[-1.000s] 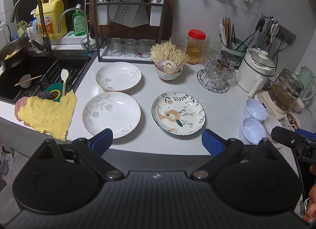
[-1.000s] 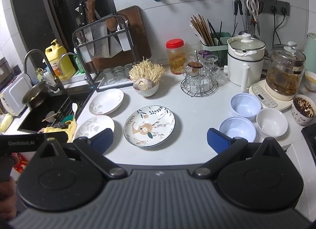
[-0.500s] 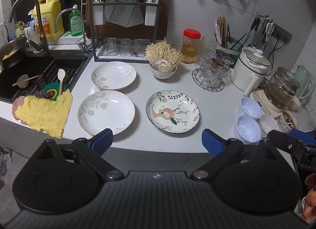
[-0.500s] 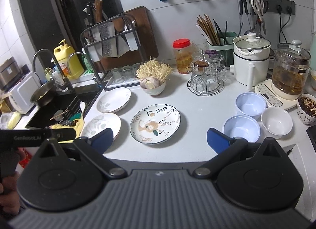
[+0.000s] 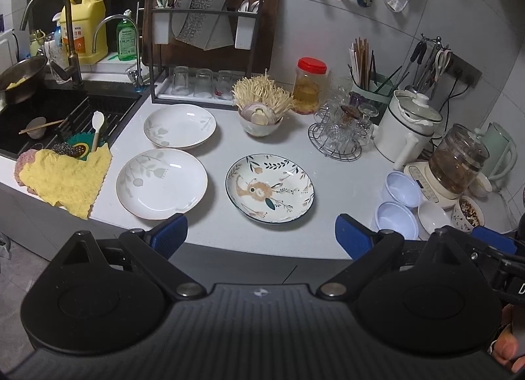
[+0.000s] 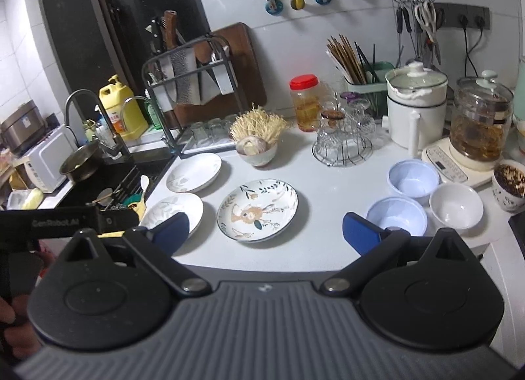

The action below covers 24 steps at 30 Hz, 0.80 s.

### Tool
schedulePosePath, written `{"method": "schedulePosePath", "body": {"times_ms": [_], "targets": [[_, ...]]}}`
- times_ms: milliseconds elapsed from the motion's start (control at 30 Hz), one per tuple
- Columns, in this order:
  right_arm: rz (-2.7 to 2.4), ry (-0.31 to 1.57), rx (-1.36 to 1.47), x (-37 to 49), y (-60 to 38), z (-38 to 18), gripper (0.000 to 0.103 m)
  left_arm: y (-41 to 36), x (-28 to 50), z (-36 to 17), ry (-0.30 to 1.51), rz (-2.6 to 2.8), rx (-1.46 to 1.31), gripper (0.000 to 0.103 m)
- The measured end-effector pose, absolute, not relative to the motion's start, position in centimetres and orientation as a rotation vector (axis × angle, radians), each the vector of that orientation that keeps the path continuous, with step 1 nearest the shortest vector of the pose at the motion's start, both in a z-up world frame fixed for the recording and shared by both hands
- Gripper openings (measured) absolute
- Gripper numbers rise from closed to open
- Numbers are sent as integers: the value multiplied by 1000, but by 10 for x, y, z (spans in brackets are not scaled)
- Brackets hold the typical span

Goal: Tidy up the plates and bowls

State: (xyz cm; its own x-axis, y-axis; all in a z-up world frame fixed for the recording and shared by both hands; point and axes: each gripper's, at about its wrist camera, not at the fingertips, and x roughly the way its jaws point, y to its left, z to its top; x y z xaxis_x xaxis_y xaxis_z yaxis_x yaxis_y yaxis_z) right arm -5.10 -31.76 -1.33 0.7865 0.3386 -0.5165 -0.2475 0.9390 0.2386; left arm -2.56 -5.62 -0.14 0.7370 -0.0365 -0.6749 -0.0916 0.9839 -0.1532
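Note:
Three plates lie on the white counter: a flower-patterned plate (image 5: 269,189) (image 6: 258,210) in the middle, a near white plate (image 5: 162,183) (image 6: 175,210) and a far white plate (image 5: 179,126) (image 6: 193,172) to its left. At the right stand two pale blue bowls (image 5: 397,220) (image 6: 397,216), (image 5: 403,184) (image 6: 413,178) and a small white bowl (image 5: 433,216) (image 6: 456,205). My left gripper (image 5: 261,237) is open and empty, in front of the counter edge, below the plates. My right gripper (image 6: 265,232) is open and empty, also short of the counter edge.
A sink (image 5: 49,117) with a yellow cloth (image 5: 65,178) lies at the left. A dish rack (image 5: 203,61), a bowl of mushrooms (image 5: 262,114), a jar (image 5: 310,86), a glass rack (image 5: 341,132), a white pot (image 5: 411,125) and a glass kettle (image 5: 459,163) line the back.
Both grippers have drawn back and risen a little, so the counter looks farther and lower. Both stay open. Plates and bowls have not moved.

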Motion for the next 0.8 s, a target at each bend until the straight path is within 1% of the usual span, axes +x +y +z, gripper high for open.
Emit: {"method": "schedulePosePath", "body": {"times_ms": [500,800], "targets": [[354,589,166,-72,-326,-23,101,-63,-46,-19,770,51,-178,98],[350,593,186,-68,-311,-34,101,-41,-27,-32,791,37,-178,98]]}}
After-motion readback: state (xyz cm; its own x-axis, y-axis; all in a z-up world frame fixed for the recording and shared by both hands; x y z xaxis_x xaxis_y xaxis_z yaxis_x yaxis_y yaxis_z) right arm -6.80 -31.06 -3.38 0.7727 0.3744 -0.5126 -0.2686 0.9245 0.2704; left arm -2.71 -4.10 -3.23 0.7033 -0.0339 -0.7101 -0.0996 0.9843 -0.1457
